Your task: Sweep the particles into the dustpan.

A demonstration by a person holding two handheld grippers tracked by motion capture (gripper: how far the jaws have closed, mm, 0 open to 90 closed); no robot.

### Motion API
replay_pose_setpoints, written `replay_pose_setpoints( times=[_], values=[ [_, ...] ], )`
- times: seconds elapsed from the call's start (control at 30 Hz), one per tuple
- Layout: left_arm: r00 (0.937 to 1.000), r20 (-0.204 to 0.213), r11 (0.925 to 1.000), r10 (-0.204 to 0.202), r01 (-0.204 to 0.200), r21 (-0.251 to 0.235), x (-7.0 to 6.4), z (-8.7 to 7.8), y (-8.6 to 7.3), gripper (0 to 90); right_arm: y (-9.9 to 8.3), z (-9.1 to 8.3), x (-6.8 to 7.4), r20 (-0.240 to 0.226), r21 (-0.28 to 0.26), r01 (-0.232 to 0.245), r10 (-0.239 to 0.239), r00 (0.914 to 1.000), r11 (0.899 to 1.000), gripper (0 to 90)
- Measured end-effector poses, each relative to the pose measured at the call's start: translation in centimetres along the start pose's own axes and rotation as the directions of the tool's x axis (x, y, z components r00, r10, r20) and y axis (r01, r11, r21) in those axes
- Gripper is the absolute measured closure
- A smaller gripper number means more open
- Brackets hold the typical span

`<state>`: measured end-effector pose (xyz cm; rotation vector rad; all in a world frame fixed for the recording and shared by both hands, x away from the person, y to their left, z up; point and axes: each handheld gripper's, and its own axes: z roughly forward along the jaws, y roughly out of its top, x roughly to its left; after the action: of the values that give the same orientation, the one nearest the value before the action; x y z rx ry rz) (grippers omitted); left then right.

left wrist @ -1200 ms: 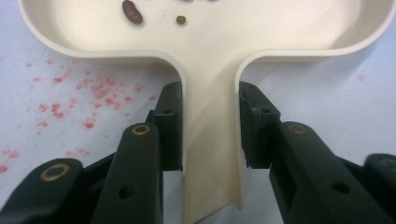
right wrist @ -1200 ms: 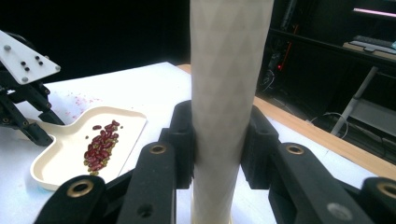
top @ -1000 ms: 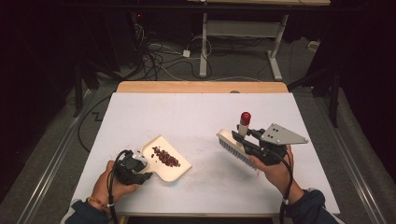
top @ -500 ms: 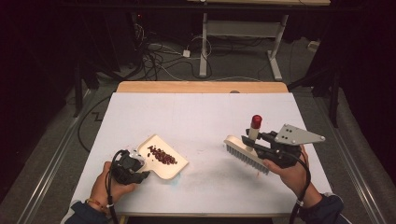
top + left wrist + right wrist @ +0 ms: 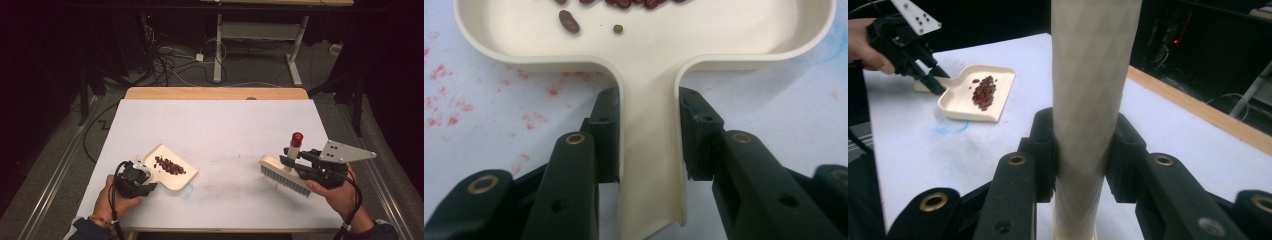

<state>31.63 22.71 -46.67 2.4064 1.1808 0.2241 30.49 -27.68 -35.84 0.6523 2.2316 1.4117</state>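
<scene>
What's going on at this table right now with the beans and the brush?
A person is sweeping up at a white table. The left gripper is shut on the handle of a cream dustpan that lies on the table and holds a pile of red beans. The right gripper is shut on the handle of a cream hand brush, off to the right of the pan with open table between them. A blue smudge marks the table by the pan's edge.

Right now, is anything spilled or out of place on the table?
No spill: the beans lie inside the dustpan. Only old stains: red specks beside its handle and a blue smear by its front edge.
</scene>
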Motion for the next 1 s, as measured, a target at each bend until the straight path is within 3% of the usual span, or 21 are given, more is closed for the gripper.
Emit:
replay_pose_setpoints(
  times=[0.17,0.47,0.7,1.0],
  values=[
    [0.9993,-0.012,0.9992,-0.037,0.036,-0.014,0.2,-0.6,-0.7,64.2,-0.4,-1.1,0.1,-0.038,0.029,-0.004,0.005,0.9992,1.0,70.7],
    [0.994,-0.039,0.9941,-0.102,0.101,-0.039,0.8,-1.2,-2.2,64.2,-0.9,-2.0,0.4,-0.048,0.061,0.008,-0.005,0.9988,0.998,70.7],
    [0.9897,-0.055,0.9899,-0.132,0.129,-0.058,1.2,-1.5,-2.6,64.3,-1.4,-2.4,-0.1,-0.034,0.077,-0.002,0.005,0.9994,0.997,70.7],
    [0.9824,-0.081,0.984,-0.168,0.163,-0.072,1.7,-1.6,-3.0,64.3,-1.4,-2.6,-1.2,-0.069,0.105,-0.009,0.016,0.9975,0.994,70.6]
  ],
)
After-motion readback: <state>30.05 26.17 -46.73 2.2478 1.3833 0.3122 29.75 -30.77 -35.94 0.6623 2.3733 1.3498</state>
